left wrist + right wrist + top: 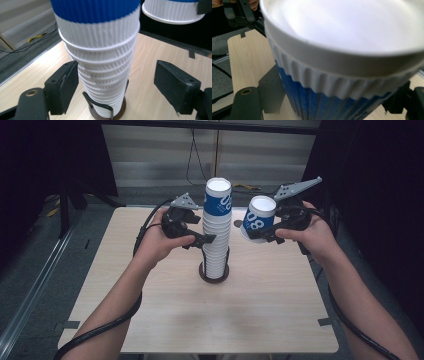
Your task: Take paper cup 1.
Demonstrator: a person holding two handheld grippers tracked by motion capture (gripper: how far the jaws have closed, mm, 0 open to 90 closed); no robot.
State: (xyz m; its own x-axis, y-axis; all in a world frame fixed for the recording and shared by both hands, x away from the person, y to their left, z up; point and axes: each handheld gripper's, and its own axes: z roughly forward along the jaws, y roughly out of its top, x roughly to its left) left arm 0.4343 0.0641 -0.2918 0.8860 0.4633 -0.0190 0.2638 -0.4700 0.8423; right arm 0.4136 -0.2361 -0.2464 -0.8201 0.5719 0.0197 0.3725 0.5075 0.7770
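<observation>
We see both forearms reach in from the near edge of the wooden table (150,320), one on each side of the stack of paper cups (216,235) that stands upright in a dark round holder (214,276) near the table's middle.

The left hand (160,242) holds the left gripper (209,239) level, its jaws pointing at the stack's mid-height. In the left gripper view the two black pads (68,87) stand on either side of the stack (100,62); the left pad is at or just beside the ribbed white wall, and the right pad is clearly apart from it, so the jaws are parted and clamp nothing.

The right hand (310,235) holds the right gripper (261,234) raised to the right of the stack, well apart from it. Its jaws are closed on a single blue and white paper cup (260,217), tilted with its open mouth toward the camera. In the right gripper view that cup (342,75) sits between the jaws, its white rim and blue ribbed wall very near the lens.

Nothing stands between that cup and the stack's top. Beyond the table we see a grey floor with a cable (197,160) on it.

The left gripper view shows the holder's wire bracket (97,105) against the lowest cups, and the base of the held cup (172,11) up at the right. The right gripper view shows the left gripper (239,12) in its top left corner.
</observation>
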